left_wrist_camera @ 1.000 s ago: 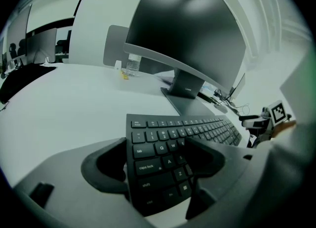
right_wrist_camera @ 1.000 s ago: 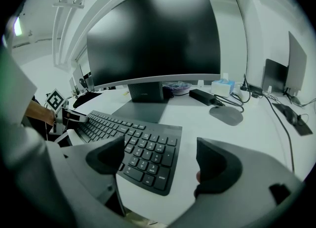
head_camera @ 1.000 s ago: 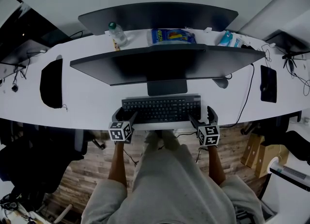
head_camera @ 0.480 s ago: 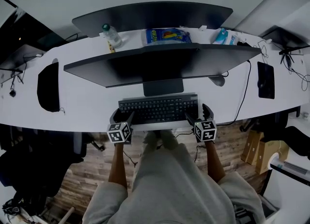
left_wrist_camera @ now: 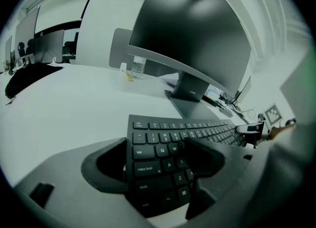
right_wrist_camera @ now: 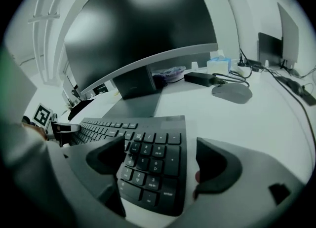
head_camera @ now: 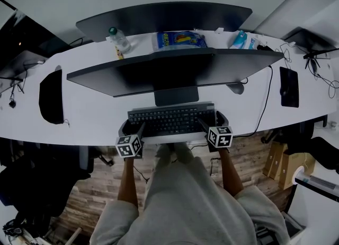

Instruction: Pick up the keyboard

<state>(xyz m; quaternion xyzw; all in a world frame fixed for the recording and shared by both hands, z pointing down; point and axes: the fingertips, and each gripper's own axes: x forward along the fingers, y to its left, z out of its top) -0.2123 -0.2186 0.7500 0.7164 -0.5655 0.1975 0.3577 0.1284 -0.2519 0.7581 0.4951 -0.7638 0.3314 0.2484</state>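
A black keyboard (head_camera: 172, 120) lies on the white desk (head_camera: 95, 116), just in front of the monitor stand (head_camera: 176, 96). My left gripper (head_camera: 133, 128) is open at the keyboard's left end: in the left gripper view (left_wrist_camera: 155, 160) one jaw sits outside the left edge and the other over the letter keys (left_wrist_camera: 182, 133). My right gripper (head_camera: 212, 122) is open at the right end. In the right gripper view (right_wrist_camera: 160, 160) its jaws straddle the number pad (right_wrist_camera: 148, 148). The keyboard rests flat on the desk.
A wide curved monitor (head_camera: 169, 71) hangs over the keyboard's far side. A grey mouse (head_camera: 237, 87) and a cable (head_camera: 267, 106) lie to the right. A water bottle (head_camera: 117, 38), a blue packet (head_camera: 180, 40) and a tissue box (head_camera: 243, 40) stand behind. The desk's near edge runs under the grippers.
Both grippers have moved forward over the keyboard's ends, the right one further in and toward the monitor. The keyboard has not visibly shifted.
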